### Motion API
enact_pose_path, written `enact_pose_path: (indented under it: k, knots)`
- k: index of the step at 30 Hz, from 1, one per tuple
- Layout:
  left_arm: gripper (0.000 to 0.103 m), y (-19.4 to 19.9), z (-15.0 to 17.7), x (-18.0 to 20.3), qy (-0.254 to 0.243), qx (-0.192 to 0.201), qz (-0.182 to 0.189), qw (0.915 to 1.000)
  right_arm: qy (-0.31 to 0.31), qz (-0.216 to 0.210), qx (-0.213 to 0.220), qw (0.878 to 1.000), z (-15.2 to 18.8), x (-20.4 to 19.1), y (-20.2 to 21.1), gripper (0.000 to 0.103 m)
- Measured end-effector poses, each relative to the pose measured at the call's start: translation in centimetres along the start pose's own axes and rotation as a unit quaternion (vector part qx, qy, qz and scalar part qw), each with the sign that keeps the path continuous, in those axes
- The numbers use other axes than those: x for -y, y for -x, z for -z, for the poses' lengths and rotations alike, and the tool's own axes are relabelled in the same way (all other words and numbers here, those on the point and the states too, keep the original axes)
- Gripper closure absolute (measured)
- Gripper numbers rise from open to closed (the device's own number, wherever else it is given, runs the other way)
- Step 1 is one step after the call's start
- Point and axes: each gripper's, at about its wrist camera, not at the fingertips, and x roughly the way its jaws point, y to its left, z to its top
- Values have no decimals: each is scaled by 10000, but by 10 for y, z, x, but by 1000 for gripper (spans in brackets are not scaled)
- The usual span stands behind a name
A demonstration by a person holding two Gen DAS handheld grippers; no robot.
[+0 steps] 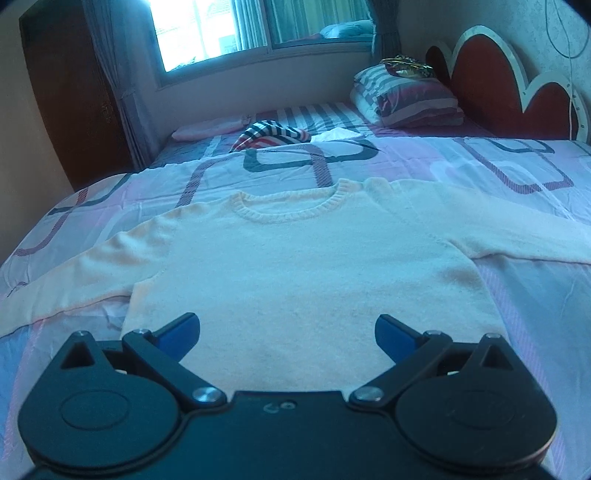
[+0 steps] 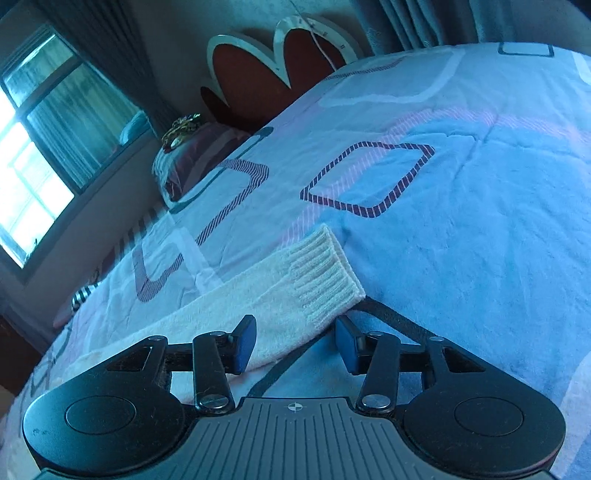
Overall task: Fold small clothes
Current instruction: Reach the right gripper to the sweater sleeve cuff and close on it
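A cream knit sweater (image 1: 295, 266) lies flat and face up on the bed, neck away from me, both sleeves spread out to the sides. My left gripper (image 1: 288, 328) hovers over its lower body, jaws wide open with nothing held. In the right wrist view, the sweater's right sleeve runs toward its ribbed cuff (image 2: 325, 273). My right gripper (image 2: 295, 332) is low over that sleeve end, its blue pads (image 2: 245, 343) standing on either side of the sleeve. The sleeve lies flat between them and does not look pinched.
The patterned bedspread (image 1: 517, 295) covers the bed. Folded striped pillows (image 1: 406, 99) lean by the red headboard (image 1: 491, 81). A striped cloth (image 1: 269, 134) and a pink cloth (image 1: 210, 129) lie at the far side under the window (image 1: 221, 29). A dark wardrobe (image 1: 66, 92) stands on the left.
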Motion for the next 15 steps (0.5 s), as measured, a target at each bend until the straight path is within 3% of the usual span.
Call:
enact_pose_path:
  k: [2, 3, 4, 8, 10, 12, 15]
  knots:
    - [2, -2, -3, -9, 84, 19, -46, 10000, -91, 59, 27, 9999, -5, 0, -3, 60]
    - [3, -4, -5, -13, 123, 21, -85, 9999, -88, 155, -22, 9998, -9, -1, -7, 83]
    - [3, -5, -6, -17, 147, 17, -107, 9998, -81, 229, -78, 9997, -11, -2, -10, 100]
    - [3, -9, -9, -37, 168, 76, -176, 9997, 795, 225, 490, 9954, -21, -30, 3, 100]
    - [3, -16, -8, -46, 93, 49, -212, 9997, 1221, 589, 292, 9903, -24, -41, -13, 100]
    - [3, -26, -7, -56, 72, -24, -186, 9998, 842, 823, -239, 9928, -31, -36, -36, 100]
    - [3, -41, -6, -72, 143, -128, -39, 9998, 1177, 694, 55, 9906, -30, -61, -24, 100]
